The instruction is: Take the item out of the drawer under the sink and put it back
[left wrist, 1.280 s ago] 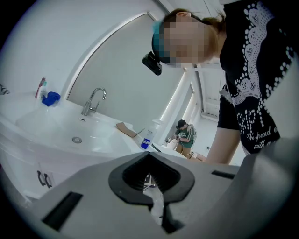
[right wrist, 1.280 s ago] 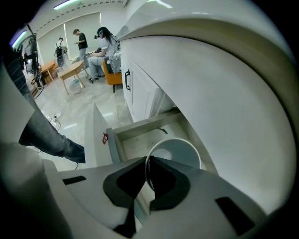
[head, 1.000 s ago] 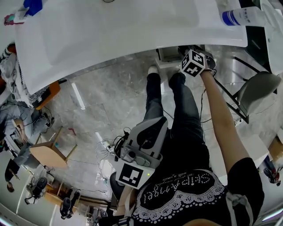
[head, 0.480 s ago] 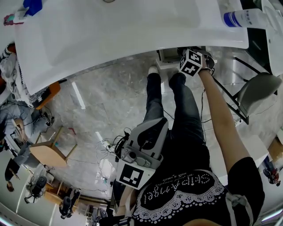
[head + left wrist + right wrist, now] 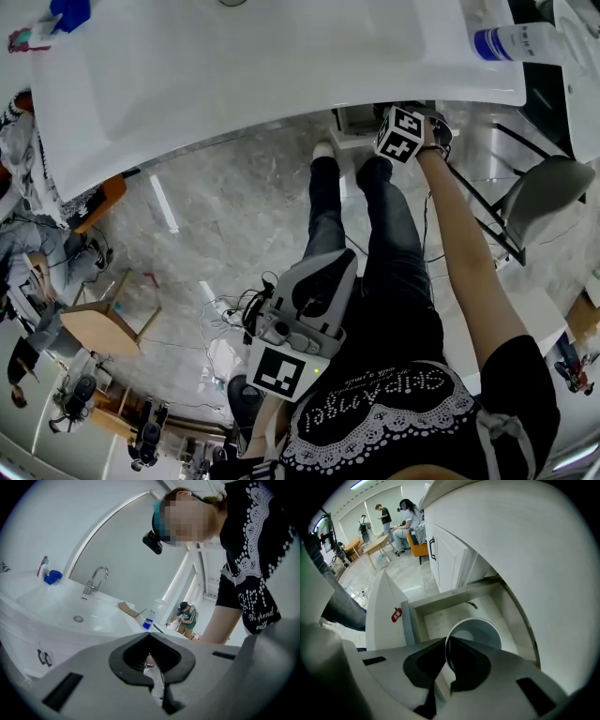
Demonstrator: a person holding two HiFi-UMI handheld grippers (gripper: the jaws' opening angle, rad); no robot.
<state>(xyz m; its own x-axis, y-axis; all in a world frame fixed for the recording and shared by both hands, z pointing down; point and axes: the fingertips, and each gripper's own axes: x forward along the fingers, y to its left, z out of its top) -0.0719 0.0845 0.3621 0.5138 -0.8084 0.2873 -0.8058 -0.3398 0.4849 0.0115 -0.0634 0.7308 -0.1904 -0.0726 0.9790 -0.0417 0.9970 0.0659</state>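
Note:
In the right gripper view my right gripper (image 5: 446,667) is shut on the thin rim of a white cup (image 5: 480,632). The cup hangs over the open drawer (image 5: 436,618) under the sink counter, and its lower wall is hidden behind the jaws. In the head view only the right gripper's marker cube (image 5: 401,133) shows, at the counter's front edge; the cup and drawer are hidden there. My left gripper (image 5: 323,272) is held low by the person's waist. Its jaws (image 5: 152,681) are shut with nothing between them, and it faces the white sink basin (image 5: 56,606).
The drawer's white front (image 5: 382,616) carries a red tag (image 5: 396,614). A cabinet door with a dark handle (image 5: 432,549) stands beside it. A faucet (image 5: 93,579) and a blue-labelled bottle (image 5: 511,39) are on the counter. A grey chair (image 5: 548,192) stands at the right, and people and tables are beyond.
In the head view the right gripper's marker cube has shifted slightly left and turned a little. The left gripper has stayed where it was.

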